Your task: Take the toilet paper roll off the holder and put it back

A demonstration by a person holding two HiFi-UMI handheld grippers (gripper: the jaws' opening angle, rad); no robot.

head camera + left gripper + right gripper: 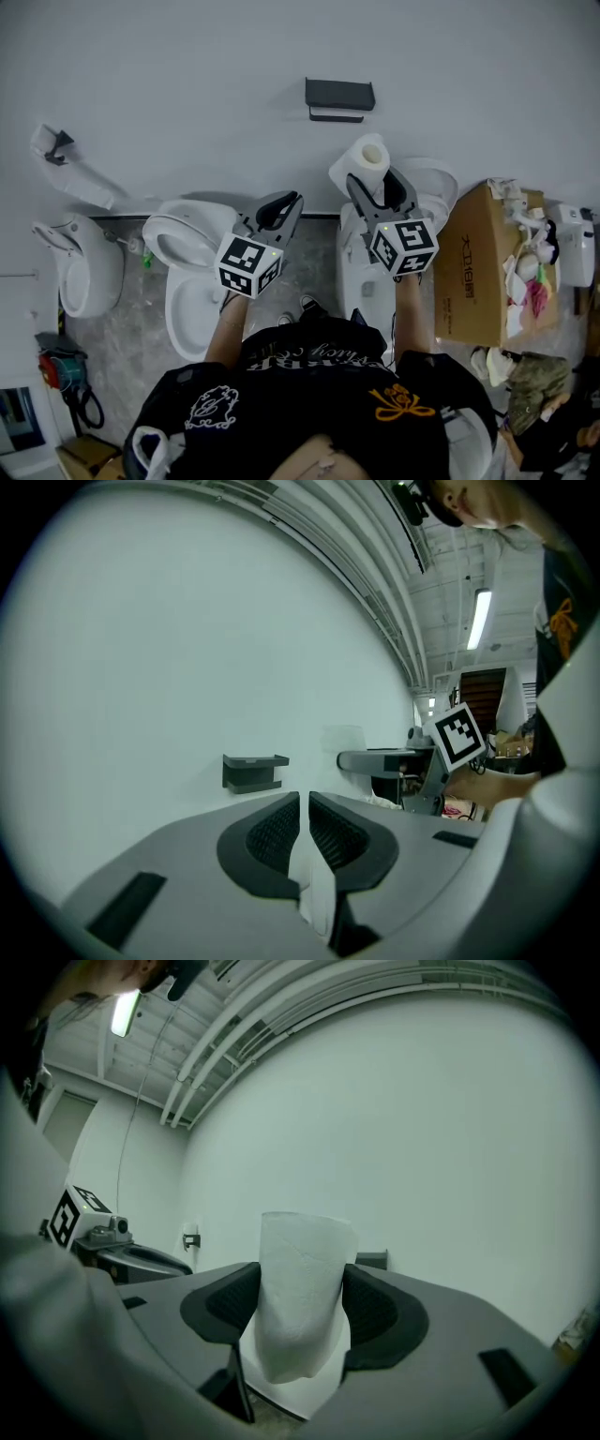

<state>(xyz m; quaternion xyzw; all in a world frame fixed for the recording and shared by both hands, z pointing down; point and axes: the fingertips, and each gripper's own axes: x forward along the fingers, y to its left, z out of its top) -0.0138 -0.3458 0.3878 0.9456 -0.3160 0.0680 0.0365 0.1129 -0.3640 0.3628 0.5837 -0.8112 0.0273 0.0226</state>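
Cardboard box [469, 281] at right: dark print on its side, too small to read; crumpled white & pink stuff in its open top. Right gripper [375, 178], jaws wide, clamps toilet paper roll [364, 159] upright, near the dark wall holder [339, 97] but apart from it. Left gripper [292, 199]: jaws closed together, w/ a white sliver between that I can't identify.

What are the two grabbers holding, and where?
The right gripper holds the toilet paper roll, with its jaws squeezing the roll's curved sides. The left gripper has its jaws nearly shut, with nothing clearly held.
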